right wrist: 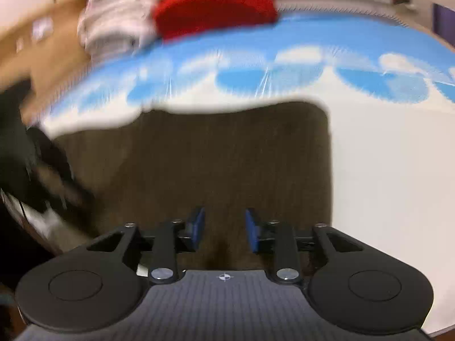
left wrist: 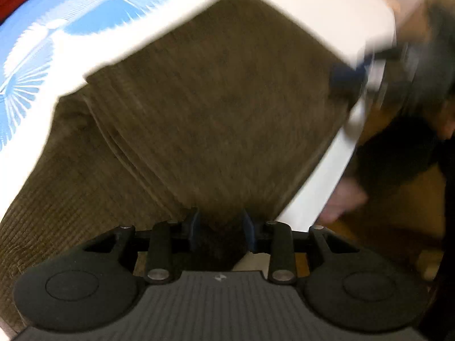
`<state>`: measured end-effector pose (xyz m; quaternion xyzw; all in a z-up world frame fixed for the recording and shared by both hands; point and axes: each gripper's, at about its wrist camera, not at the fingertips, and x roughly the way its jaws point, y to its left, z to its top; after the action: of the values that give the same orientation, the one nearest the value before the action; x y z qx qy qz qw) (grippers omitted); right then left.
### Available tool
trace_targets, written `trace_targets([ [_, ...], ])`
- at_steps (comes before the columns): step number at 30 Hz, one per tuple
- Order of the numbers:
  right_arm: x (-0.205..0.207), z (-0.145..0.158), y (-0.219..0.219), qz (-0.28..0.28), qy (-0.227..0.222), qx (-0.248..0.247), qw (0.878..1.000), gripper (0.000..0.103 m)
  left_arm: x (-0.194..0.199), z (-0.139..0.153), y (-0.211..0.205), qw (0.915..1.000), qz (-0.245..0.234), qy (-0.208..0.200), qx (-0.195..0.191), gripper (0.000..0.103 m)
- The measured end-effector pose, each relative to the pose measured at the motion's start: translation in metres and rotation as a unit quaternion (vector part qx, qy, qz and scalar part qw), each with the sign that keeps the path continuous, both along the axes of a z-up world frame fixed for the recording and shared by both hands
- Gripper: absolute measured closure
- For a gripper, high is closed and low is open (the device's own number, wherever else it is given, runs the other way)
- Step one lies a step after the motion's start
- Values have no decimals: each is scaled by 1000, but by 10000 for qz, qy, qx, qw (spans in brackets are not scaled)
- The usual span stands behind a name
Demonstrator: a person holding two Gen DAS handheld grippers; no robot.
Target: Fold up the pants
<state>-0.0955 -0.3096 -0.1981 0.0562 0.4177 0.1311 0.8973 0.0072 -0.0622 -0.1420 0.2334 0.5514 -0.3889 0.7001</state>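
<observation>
Brown corduroy pants lie folded into a thick rectangle on the bed, with a lower layer spreading out to the left. My left gripper points steeply down at the near edge, and a dark fold of the fabric is pinched between its blue pads. In the right wrist view the pants fill the middle, and my right gripper hovers over their near edge with its pads apart and nothing pressed between them. The left wrist view shows the right gripper as a blur at the pants' right corner.
The bed sheet is white with a blue leaf print toward the far side. A red cloth and a pile of white folded laundry sit at the far edge. Wooden floor and a person's hand lie beyond the bed's right edge.
</observation>
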Motion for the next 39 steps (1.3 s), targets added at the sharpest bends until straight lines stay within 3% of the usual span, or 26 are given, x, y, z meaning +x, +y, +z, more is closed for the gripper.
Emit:
trace_targets([
  [1, 5, -11, 4, 107, 360, -267, 9989, 67, 5, 5, 3, 9998, 141, -20, -170, 66],
  [3, 5, -17, 12, 181, 313, -530, 9979, 67, 14, 13, 9, 9980, 468, -279, -317, 65],
  [7, 9, 2, 12, 158, -32, -163, 9997, 66, 41, 22, 42, 9877, 1401, -574, -396, 64],
  [10, 20, -3, 26, 275, 205, -243, 9991, 64, 54, 32, 78, 9728, 2140, -695, -545, 63],
  [17, 38, 7, 67, 599, -51, 236, 9979, 61, 47, 48, 190, 9194, 3747, -698, -974, 63],
  [20, 43, -14, 99, 1101, 619, -291, 9916, 57, 31, 41, 244, 8897, 4407, -444, -1108, 62],
  [22, 40, -16, 115, 1294, 372, -801, 9877, 58, 22, 38, 276, 8713, 4757, -301, -1168, 60],
  [23, 42, -10, 118, 1297, 305, -842, 9875, 58, 15, 34, 290, 8607, 4938, -255, -1215, 53],
  [26, 55, 19, 106, 899, -130, -238, 9956, 58, -2, 27, 327, 8341, 5360, -98, -1302, 40],
  [28, 58, 47, 89, 524, -478, 41, 9975, 58, -6, 13, 343, 8161, 5634, 125, -1283, 40],
  [34, 68, 121, 22, -249, -1400, 493, 9886, 54, 10, -13, 368, 7929, 5851, 650, -1572, 33],
  [37, 64, 114, -10, -676, -1529, 463, 9848, 52, 18, -26, 371, 7813, 5926, 875, -1754, 27],
  [39, 59, 88, -30, -1126, -1382, 459, 9829, 52, 24, -38, 373, 7685, 6044, 1046, -1821, 26],
])
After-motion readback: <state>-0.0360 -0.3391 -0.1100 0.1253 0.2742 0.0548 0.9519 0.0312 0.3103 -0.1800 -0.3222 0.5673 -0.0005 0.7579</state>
